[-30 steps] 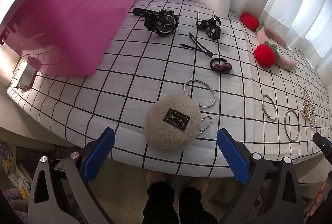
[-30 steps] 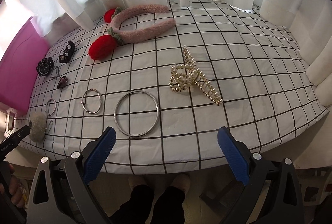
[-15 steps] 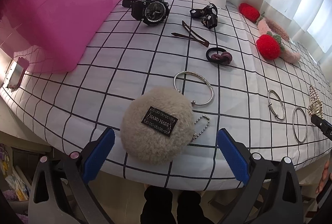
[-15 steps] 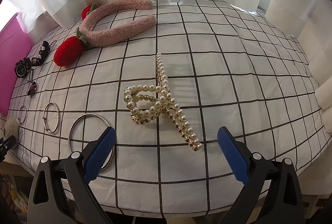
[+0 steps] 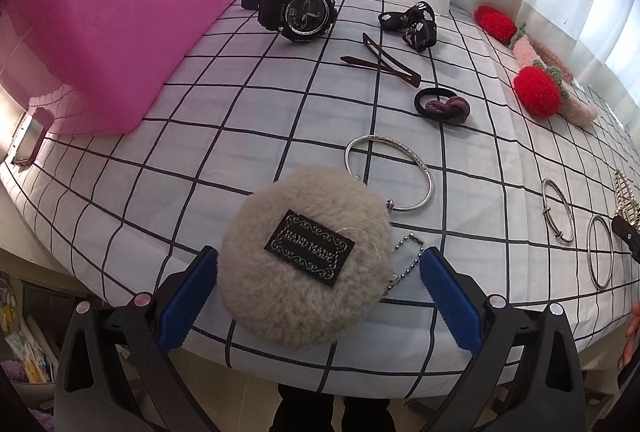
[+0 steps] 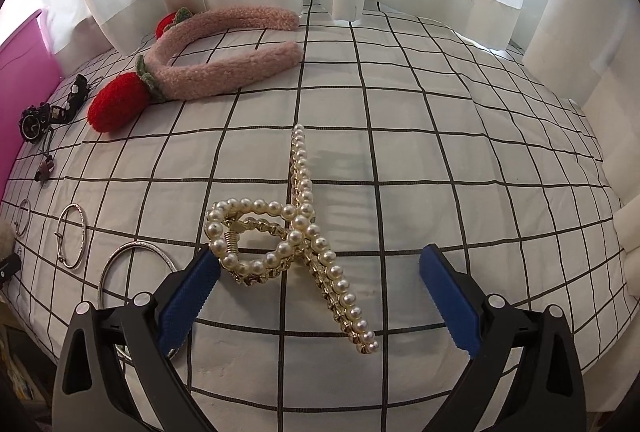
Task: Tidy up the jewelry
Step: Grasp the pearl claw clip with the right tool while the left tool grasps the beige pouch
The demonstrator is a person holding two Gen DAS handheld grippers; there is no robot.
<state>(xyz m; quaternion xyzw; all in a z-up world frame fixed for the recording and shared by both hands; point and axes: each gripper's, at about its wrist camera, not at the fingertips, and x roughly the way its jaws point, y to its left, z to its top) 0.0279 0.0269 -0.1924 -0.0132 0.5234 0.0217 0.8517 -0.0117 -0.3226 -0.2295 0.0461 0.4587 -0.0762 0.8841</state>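
Left gripper (image 5: 318, 296) released, jaws wide, bracketing the fluffy beige pom-pom keychain (image 5: 306, 256); its left pad touching or nearly touching the fur, right pad clear beside the ball chain (image 5: 404, 264). Silver bangle (image 5: 394, 172) just beyond the pom-pom. Right gripper (image 6: 316, 296) likewise released, over the pearl hair claw (image 6: 294, 244): looped handle end against the left pad, toothed long axis running diagonally from far centre to near right, between the jaws. Each arm has its own target in reach; the claw probably needs its axis squared first.

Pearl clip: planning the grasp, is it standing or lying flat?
Lying flat: the pearl clip rests on its side between the open right gripper's fingers.
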